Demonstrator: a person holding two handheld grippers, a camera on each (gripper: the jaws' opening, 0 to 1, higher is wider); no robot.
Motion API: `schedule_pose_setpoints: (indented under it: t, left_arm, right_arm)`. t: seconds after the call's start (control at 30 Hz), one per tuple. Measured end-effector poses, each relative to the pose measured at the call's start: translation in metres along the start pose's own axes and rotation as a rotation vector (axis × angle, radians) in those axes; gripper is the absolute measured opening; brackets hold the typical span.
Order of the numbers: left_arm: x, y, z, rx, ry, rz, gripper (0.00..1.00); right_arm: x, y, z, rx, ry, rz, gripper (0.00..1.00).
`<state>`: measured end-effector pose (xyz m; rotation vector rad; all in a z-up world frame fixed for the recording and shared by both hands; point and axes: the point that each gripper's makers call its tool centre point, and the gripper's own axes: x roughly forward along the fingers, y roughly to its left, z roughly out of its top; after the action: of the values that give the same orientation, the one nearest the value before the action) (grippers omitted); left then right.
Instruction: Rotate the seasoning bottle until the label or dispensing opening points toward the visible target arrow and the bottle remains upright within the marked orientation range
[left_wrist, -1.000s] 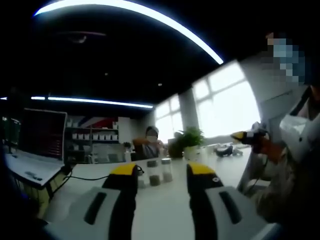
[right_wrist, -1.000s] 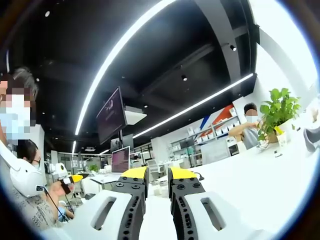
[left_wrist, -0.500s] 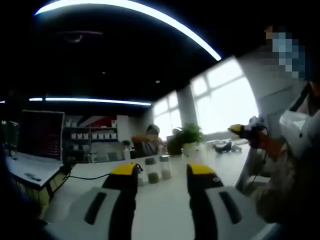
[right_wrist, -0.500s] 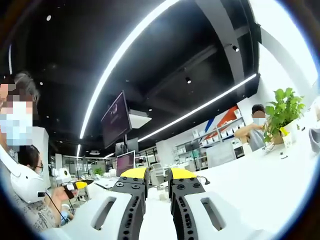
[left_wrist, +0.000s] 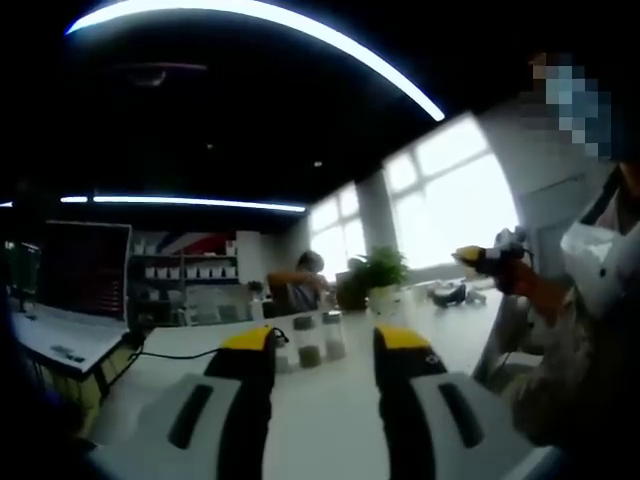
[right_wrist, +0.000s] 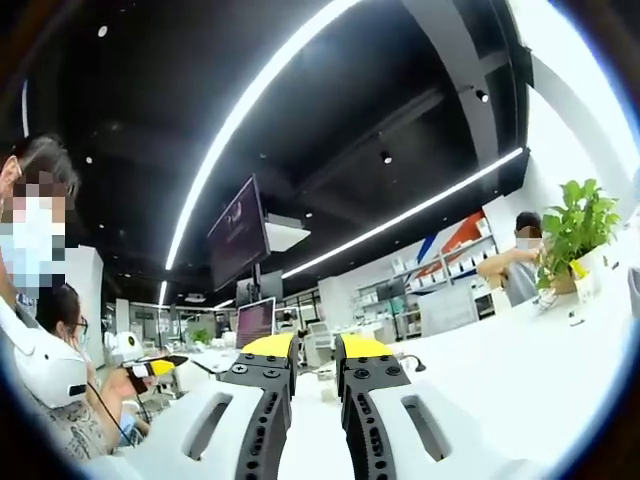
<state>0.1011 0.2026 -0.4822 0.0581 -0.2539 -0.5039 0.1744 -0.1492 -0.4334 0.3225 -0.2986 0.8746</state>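
R gripper (right_wrist: 315, 350) view swung left; L gripper (left_wrist: 313, 340) steady, bottles (left_wrist: 320, 340) unmoved

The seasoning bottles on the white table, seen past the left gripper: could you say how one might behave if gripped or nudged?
The seasoning bottles are small upright jars, taller than wide, so a push near the cap would probably tip one. They look only partly filled, so likely light. Their clear sides seem smooth, perhaps slippery, and stiff rather than squashy. The left gripper is open, apart from them.

Two small seasoning bottles (left_wrist: 320, 340) stand upright, side by side on the white table (left_wrist: 320, 420); grey caps, dark contents.
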Motion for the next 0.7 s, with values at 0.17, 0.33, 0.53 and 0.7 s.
schedule_pose_setpoints:
  t: [0.17, 0.33, 0.53, 0.7]
  left_arm:
    - [-0.001, 0.003, 0.003, -0.010, -0.019, 0.010, 0.41]
    - [-0.006, 0.010, 0.008, -0.028, -0.047, 0.031, 0.40]
    - [-0.010, 0.017, 0.008, -0.036, -0.062, 0.051, 0.40]
    - [-0.012, 0.019, 0.006, -0.033, -0.057, 0.062, 0.40]
  right_arm:
    - [0.003, 0.001, 0.003, -0.017, -0.001, 0.005, 0.14]
    - [0.008, -0.005, 0.004, -0.007, -0.003, -0.006, 0.13]
    - [0.027, -0.001, 0.002, -0.006, 0.003, 0.014, 0.13]
    - [0.042, 0.003, -0.004, -0.017, 0.021, 0.035, 0.13]
